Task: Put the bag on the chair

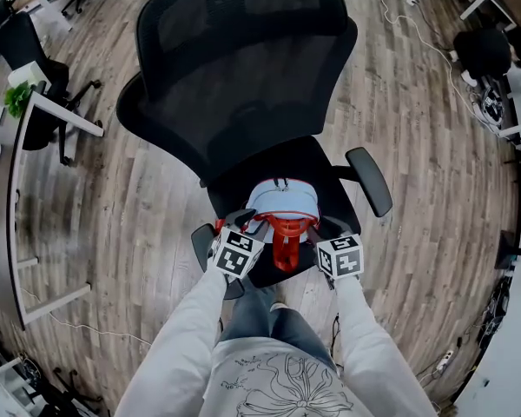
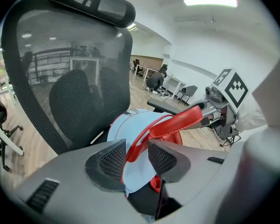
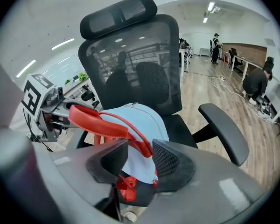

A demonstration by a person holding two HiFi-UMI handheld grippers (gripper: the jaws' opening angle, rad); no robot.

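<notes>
A light-blue backpack point(image 1: 282, 202) with red trim rests on the seat point(image 1: 334, 176) of a black mesh office chair, leaning toward the backrest point(image 1: 243, 59). My left gripper point(image 1: 243, 226) and right gripper point(image 1: 326, 234) are at the bag's front, one at each side. In the left gripper view the red strap point(image 2: 177, 120) runs between the jaws of the left gripper point(image 2: 136, 157), with a gap at the pads. The right gripper point(image 3: 140, 160) also has a red strap point(image 3: 95, 122) passing loosely between its jaws. Both stand open. The bag's lower part is hidden behind the jaws.
The chair's right armrest point(image 1: 369, 181) juts out beside the bag. A white desk point(image 1: 22, 189) and another black chair point(image 1: 26, 50) stand at the left. Cables point(image 1: 417, 24) trail over the wooden floor at the back right. The person's legs are at the seat's front edge.
</notes>
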